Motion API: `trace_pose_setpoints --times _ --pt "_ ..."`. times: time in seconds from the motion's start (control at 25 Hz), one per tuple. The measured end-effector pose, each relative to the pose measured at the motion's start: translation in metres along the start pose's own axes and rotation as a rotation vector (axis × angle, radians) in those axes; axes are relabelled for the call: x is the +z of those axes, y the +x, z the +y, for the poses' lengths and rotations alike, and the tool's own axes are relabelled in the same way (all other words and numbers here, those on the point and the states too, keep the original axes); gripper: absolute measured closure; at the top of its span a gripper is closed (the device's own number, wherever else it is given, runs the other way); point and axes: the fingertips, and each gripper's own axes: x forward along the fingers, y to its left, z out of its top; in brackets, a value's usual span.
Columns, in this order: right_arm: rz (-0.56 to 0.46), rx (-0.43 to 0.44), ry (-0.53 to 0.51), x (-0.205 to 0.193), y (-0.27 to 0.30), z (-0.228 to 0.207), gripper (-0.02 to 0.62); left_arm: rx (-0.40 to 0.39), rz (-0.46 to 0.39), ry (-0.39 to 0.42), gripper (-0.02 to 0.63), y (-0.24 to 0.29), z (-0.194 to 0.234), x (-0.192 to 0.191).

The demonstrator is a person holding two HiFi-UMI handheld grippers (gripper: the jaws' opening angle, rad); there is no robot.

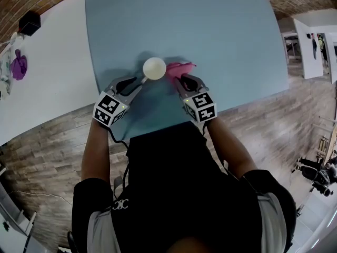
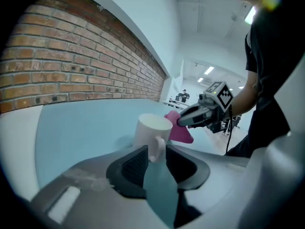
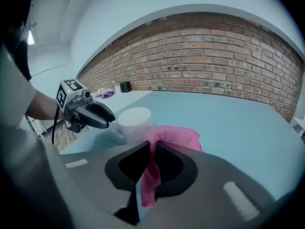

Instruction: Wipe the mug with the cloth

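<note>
My left gripper (image 1: 139, 82) reaches in from the lower left of the head view, jaws closed on the mug's handle (image 2: 156, 148). My right gripper (image 1: 181, 79) sits just right of centre, jaws pinched on the pink cloth (image 3: 167, 135). My left forearm (image 1: 96, 144) and right forearm (image 1: 227, 144) run up from the bottom of the frame.

— Where is the mug (image 1: 154, 68) standing?
— It is standing on the table (image 1: 210, 30), towards the near edge, with the cloth (image 1: 178, 68) resting against its right side.
— And the grippers?
— The left gripper (image 1: 138, 83) is sitting at the mug's near left, the handle lying between its jaws. The right gripper (image 1: 181, 80) is pinching the cloth from the near right.
</note>
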Motion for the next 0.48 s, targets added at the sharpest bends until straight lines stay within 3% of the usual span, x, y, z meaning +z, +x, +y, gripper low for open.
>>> trace_pose_setpoints --times 0.24,0.36,0.48 --pt "0.006 -0.002 -0.003 -0.001 0.000 0.001 0.551 -0.007 0.033 0.086 0.481 0.018 -0.011 -0.004" --pt "0.013 0.000 -0.011 -0.001 0.003 0.004 0.551 0.015 0.020 0.091 0.542 0.020 -0.007 -0.001" --pt "0.017 0.014 -0.020 -0.001 0.006 0.011 0.551 0.011 0.014 0.102 0.555 0.020 -0.009 0.000"
